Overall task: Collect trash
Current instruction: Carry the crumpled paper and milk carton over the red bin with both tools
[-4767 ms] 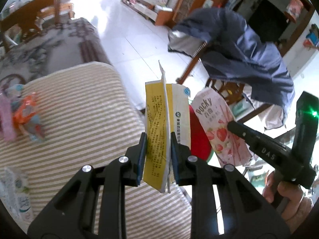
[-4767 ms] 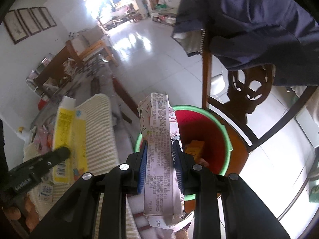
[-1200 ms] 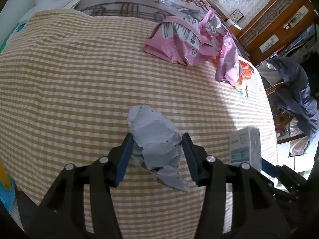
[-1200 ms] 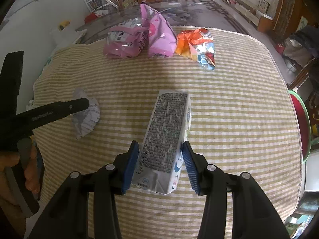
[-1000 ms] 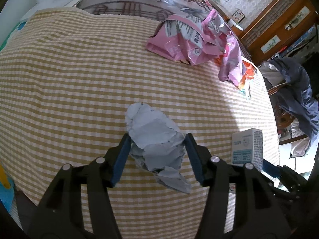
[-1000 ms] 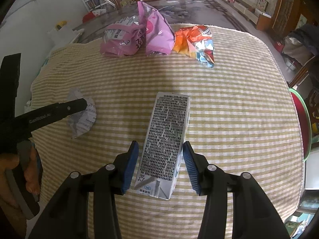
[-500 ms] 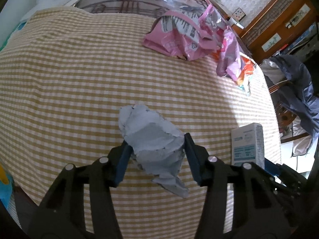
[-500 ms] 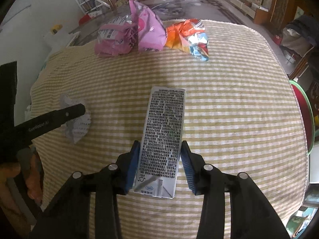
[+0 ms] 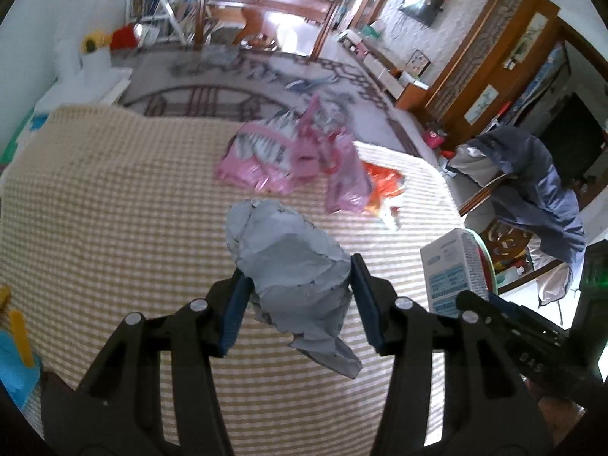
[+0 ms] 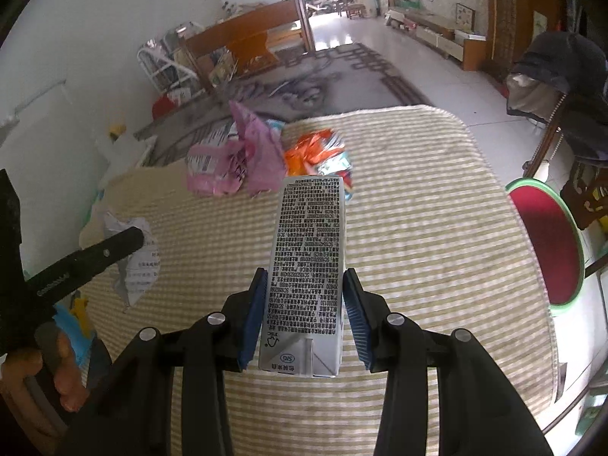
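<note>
**2 pieces gripped, both clear of the cloth**

Your left gripper [image 9: 298,296] pinches the crumpled grey paper [image 9: 288,262] at frame centre; your right gripper [image 10: 304,313] clamps the drink carton [image 10: 309,266]. Keep both squeezes firm and carry them toward the red bin [image 10: 547,250] at right, past the tablecloth's [image 10: 437,205] rounded edge; avoid the draped chair [image 10: 562,87].

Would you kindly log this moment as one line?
left tool: grips crumpled paper | right tool: grips carton | bin: right of table
</note>
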A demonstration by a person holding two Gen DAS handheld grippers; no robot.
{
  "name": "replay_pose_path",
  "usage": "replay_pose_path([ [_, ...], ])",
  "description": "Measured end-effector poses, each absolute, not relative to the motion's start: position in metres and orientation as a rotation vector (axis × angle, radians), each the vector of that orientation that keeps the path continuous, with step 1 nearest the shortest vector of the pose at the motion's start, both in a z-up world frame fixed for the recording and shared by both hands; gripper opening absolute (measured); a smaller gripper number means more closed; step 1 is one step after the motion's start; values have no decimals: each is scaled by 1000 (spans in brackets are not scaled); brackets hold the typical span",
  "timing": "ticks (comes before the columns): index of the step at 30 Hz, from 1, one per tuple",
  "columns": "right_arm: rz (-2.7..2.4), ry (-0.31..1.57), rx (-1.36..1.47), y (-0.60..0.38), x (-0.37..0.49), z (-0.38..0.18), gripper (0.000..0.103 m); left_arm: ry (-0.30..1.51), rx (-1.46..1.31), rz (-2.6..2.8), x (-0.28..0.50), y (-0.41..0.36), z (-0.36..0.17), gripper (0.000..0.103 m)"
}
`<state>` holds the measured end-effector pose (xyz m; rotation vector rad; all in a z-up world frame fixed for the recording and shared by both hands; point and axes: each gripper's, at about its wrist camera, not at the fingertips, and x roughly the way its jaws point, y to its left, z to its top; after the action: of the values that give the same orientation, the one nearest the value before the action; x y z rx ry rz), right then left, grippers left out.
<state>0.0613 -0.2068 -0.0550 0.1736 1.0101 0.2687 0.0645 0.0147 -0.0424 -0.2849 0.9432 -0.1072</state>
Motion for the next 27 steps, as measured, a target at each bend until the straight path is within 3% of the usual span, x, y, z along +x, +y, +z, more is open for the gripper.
replay_pose_path([
  [27,360,988,178,-302,92,-41,40,910,-271,-42,70,-81,-26,49],
])
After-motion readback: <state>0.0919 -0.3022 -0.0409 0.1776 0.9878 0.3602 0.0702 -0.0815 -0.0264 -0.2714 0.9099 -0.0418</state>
